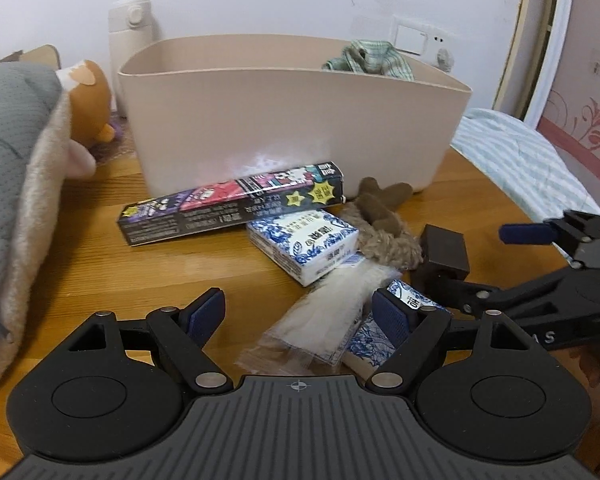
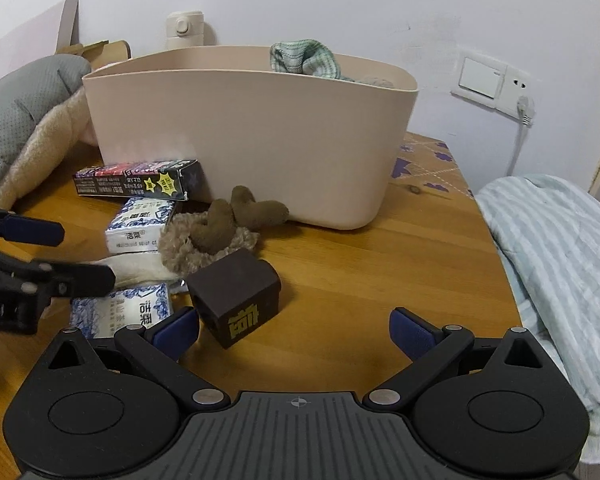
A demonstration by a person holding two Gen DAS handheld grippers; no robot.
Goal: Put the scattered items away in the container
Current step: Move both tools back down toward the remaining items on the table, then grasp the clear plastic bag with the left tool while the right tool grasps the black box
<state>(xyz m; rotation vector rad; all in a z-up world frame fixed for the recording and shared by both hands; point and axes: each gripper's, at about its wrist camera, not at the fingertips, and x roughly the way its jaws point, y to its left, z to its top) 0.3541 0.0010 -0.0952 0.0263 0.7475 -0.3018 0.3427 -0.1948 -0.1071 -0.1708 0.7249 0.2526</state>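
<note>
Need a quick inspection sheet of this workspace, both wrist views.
Surface: wooden table, patterned mat at its far right.
Job's things: beige container holding a green checked cloth; outside it a long printed box, two blue-white tissue packs, a brown plush toy, a dark cube box, a clear wrapped packet.
Clutter: grey-beige plush, bear toy, cream bottle.
Grippers: left gripper open over the packet; right gripper open beside the cube.
Cables: one plugged into the wall socket.
Surroundings: white wall, striped bedding.
</note>
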